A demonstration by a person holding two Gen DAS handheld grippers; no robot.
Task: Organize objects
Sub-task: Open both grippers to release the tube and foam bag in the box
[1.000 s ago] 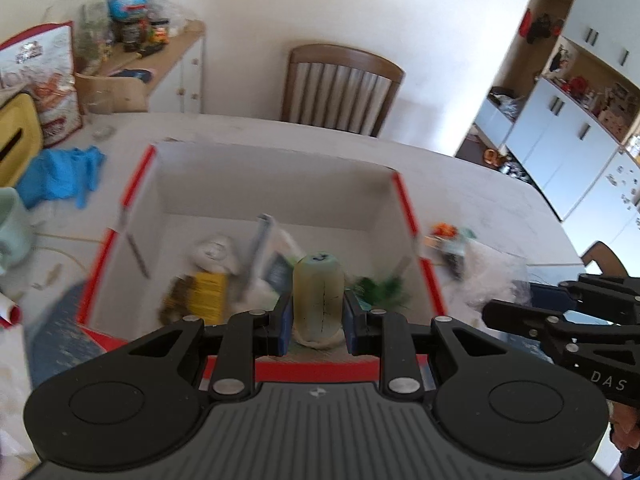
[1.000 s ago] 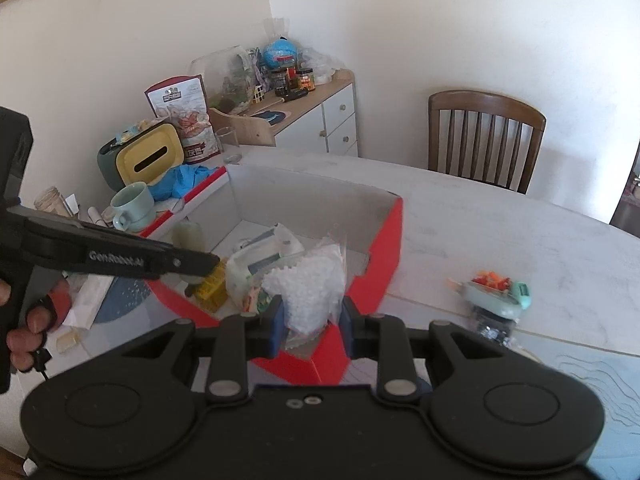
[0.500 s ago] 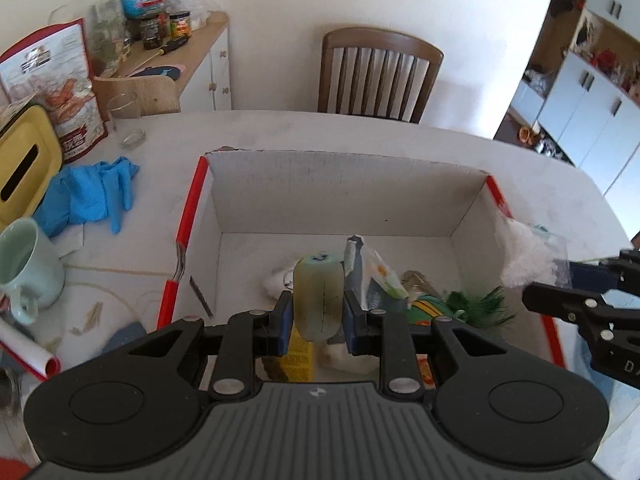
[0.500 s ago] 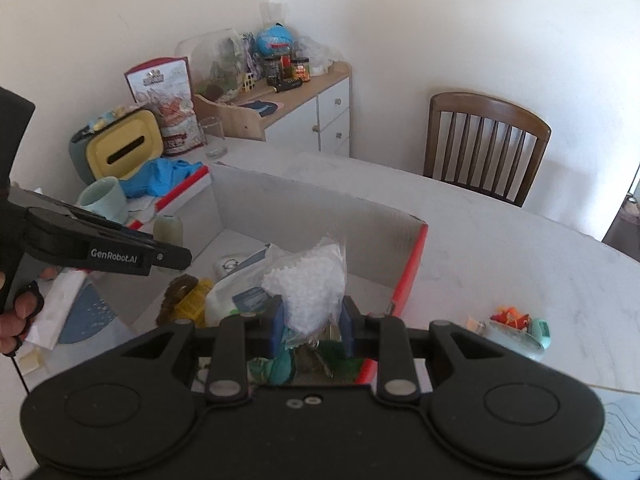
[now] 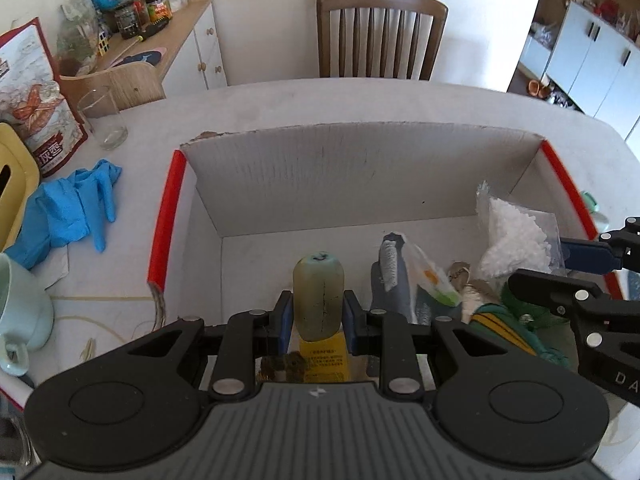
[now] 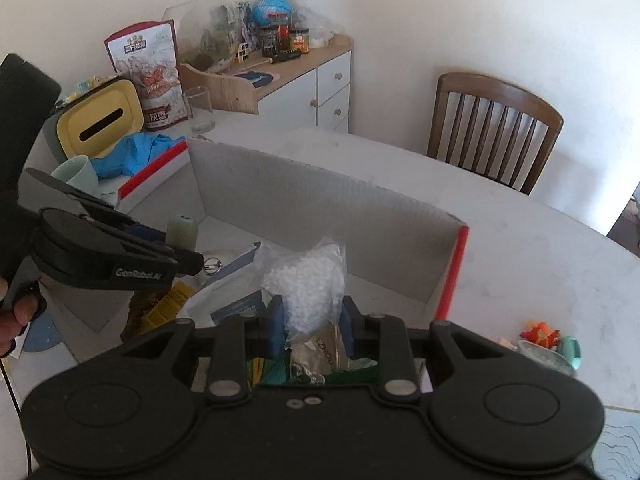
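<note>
Gripping a pale green bottle [image 5: 319, 294] upright in my left gripper [image 5: 319, 316], I held it over the open cardboard box [image 5: 360, 168] on the table [image 5: 280, 108]. My right gripper [image 6: 311, 330] had its jaws clamped on a clear bag of white pellets [image 6: 306, 284] (also above the box), over packets already lying inside.

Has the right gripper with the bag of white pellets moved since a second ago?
Yes. The right gripper, shut on the bag of white pellets, has crossed the cardboard box's red-edged right wall and now hangs over the inside.
</note>
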